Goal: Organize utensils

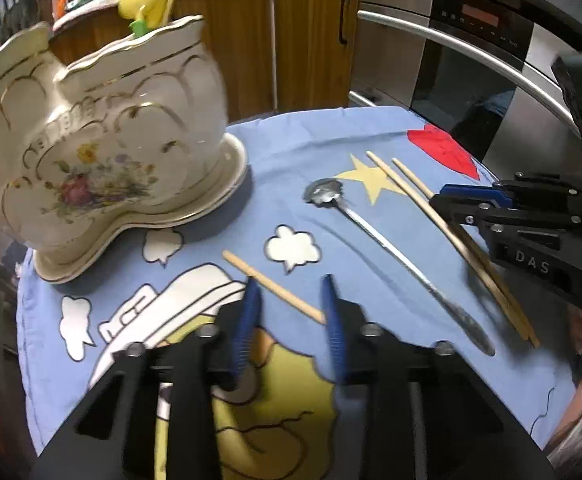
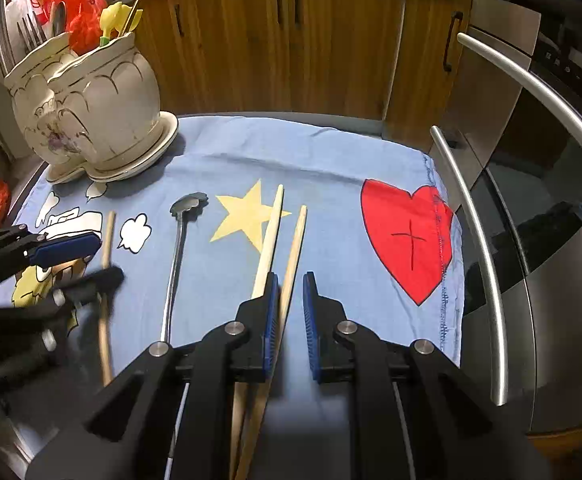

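Status: task judged early to mid stage. Four utensils lay loose on the blue cartoon-print cloth (image 2: 331,152); none of them was in the holder yet.

Nearest, the left gripper (image 1: 289,312) straddled the single chopstick (image 1: 275,286). Its blue pads sat either side of the stick w/ gaps showing in the left wrist view, so it read as released, not clamped. The stick's long axis ran diagonally in that view, free end pointing up-left toward the holder.

The right gripper (image 2: 291,320) was nearly clenched around the chopstick pair (image 2: 281,240). One stick passed between the jaws beside the left pad; the other ran outside that pad. Whether the pads pressed on the stick could not be told. Both sticks lay flat, side by side, tips pointing away from the gripper toward the cloth's far edge.

Between single stick and pair lay the metal spoon (image 2: 175,264), axis approx. parallel to the pair, bowl at the far end.

Farthest, the two-pot ceramic utensil holder (image 2: 91,96) stood upright at the cloth's far-left corner, w/ forks (image 2: 23,40) already inside.

Remaining, by judgement: lift the four items and drop them into the holder.
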The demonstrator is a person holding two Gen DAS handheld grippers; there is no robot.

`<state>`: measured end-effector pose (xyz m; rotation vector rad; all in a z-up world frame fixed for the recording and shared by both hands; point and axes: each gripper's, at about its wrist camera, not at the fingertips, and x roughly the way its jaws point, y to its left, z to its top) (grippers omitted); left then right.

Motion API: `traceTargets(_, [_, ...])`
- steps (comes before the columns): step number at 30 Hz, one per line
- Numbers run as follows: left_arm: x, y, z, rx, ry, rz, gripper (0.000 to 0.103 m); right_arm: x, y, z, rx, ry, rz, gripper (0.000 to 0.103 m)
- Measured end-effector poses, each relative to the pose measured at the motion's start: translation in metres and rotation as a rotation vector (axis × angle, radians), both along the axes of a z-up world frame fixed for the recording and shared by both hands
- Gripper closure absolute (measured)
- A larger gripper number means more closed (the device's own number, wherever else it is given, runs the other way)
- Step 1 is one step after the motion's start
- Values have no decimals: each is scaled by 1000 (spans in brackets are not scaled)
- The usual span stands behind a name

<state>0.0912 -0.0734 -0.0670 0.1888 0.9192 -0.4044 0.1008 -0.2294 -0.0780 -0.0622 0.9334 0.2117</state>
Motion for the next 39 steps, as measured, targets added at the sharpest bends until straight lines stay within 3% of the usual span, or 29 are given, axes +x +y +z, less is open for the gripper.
traceTargets(6, [6,24,3,-91,96,-35,82,0,-2,-1,8,4,4,90])
traceTargets(10, [-1,12,2,-46,50,-50,82,3,-2,-2,5,4,5,93])
traceTargets(12, [-3,7,3,-56,21,-79,92,4,-3,-2,37,16,1,97])
traceTargets(13, [-4,5,3,-61,10,-105,103,5,-4,-3,44,16,-1,97])
traceTargets(18, [-4,-1,2,-89,1,-145,103,5,-6,-3,80,16,-2,98])
traceTargets(22, [0,4,2,-105,89,-56,103,3,-8,1,85,-5,-5,98])
traceTargets(27, [-2,0,3,-107,134,40,89,5,-11,0,92,5,-5,98])
traceTargets(29, [-4,-4,5,-138,156,97,71,5,-13,0,106,3,-7,98])
traceTargets(32, [-9,-18,4,-86,137,160,70,2,-12,1,119,3,-1,98])
traceTargets(35, [-11,-25,5,-88,145,202,70,-2,-10,0,105,-4,8,98])
traceTargets(39, [-14,-42,3,-2,109,237,70,-7,-12,0,93,-11,13,98])
